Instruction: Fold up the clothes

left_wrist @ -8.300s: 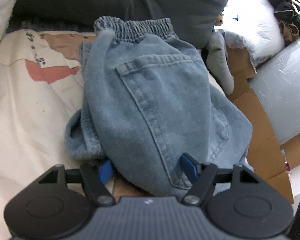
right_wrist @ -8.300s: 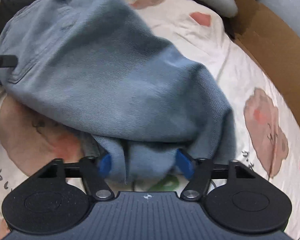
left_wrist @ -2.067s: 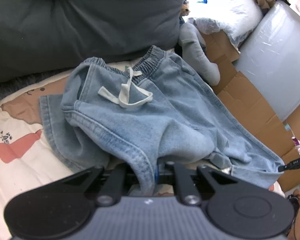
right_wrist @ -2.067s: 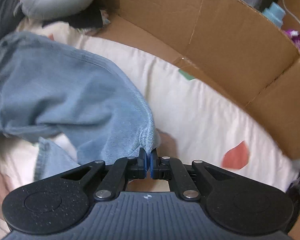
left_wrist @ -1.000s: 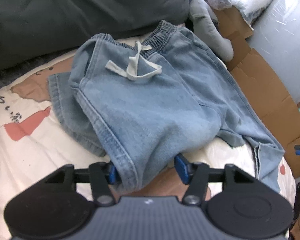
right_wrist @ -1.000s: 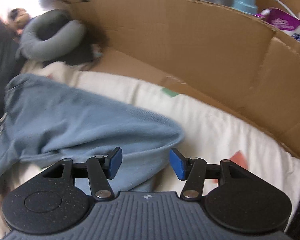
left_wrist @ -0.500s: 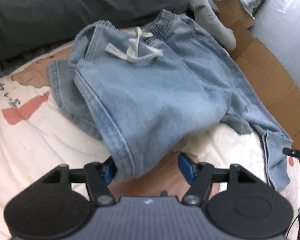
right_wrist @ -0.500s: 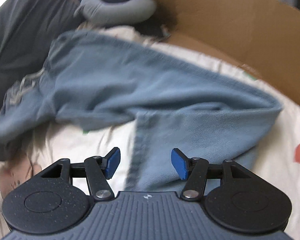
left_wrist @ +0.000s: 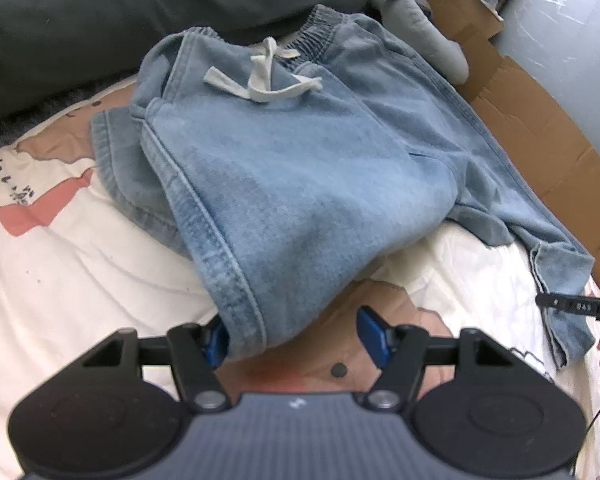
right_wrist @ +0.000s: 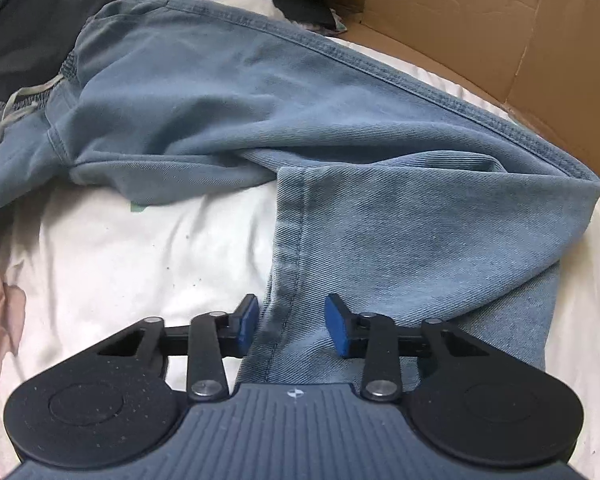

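place: bedroom | cues: printed bedsheet (left_wrist: 60, 264), dark pillow (left_wrist: 140, 12)

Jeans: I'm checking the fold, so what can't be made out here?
- Right wrist view: jeans hem runs under the right gripper, whose jaws are closing around it.
- Left wrist view: left leg end hidden under the fold at the left gripper.

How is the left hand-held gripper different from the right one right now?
The left hand-held gripper stands wide open, while the right hand-held gripper is narrower and its jaws are closing. The left one sits at the hem of the folded-over leg of the denim jeans; the right one straddles the hem of the other, stretched-out leg. Both have blue pads with denim between them, neither pinching yet.
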{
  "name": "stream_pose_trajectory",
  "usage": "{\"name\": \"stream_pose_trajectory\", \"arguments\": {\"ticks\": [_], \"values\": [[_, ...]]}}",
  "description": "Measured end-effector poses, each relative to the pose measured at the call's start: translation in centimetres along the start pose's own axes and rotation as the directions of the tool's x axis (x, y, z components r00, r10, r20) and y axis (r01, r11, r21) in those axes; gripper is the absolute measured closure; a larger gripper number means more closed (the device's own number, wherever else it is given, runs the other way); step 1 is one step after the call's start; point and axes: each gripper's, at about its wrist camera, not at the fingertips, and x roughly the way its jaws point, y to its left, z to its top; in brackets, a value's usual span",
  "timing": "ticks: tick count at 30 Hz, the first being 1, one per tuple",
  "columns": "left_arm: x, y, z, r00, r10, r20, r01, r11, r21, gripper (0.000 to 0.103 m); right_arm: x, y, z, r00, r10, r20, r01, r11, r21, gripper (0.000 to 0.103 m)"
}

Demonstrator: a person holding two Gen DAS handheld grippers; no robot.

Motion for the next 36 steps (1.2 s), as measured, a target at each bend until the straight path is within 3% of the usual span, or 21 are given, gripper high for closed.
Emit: {"name": "stream_pose_trajectory", "arguments": {"ticks": [2, 4, 13, 20, 24, 32, 36], "values": [[0.0, -0.1, 0.1, 1.000, 0.006, 0.003, -0.006, 1.000, -0.013, 0.035, -0.2, -0.3, 0.0, 1.000, 0.006, -0.002, -0.006, 1.000, 0.006, 0.093], [0.0, -0.1, 0.1, 1.000, 0.008, 0.010, -0.007, 0.999, -0.039, 0.035, -0.8, -0.7, 0.0, 1.000, 0.022, -0.001, -0.022, 0.999, 0.033, 0.099], [0.0, -0.5, 0.0, 0.999, 0.040, 0.013, -0.039, 0.998, -0.056, 0.035, -6.7, -5.3, -0.5, 0.997, 0.064, 0.043, -0.068, 0.992, 0.107, 0.101], [0.2, -1.6, -0.1, 0.997, 0.077, 0.006, -0.077, 0.996, -0.052, 0.033, -10.4, -11.3, -1.8, 0.994, -0.031, 0.105, 0.007, 0.975, 0.223, 0.101], [0.4, -2.7, 0.2, 0.996, 0.087, -0.009, -0.087, 0.996, 0.015, 0.031, -11.4, -15.3, -3.2, 0.987, -0.088, 0.132, 0.040, 0.943, 0.330, 0.101], [0.6, -3.2, -0.2, 0.992, 0.126, -0.020, -0.126, 0.992, 0.026, 0.031, -12.4, -22.1, -5.4, 0.970, -0.209, 0.127, 0.136, 0.891, 0.432, 0.101], [0.7, -3.5, -0.1, 0.990, 0.138, -0.025, -0.137, 0.990, 0.045, 0.031, -12.7, -25.1, -6.1, 0.963, -0.238, 0.123, 0.146, 0.852, 0.503, 0.101]]}}
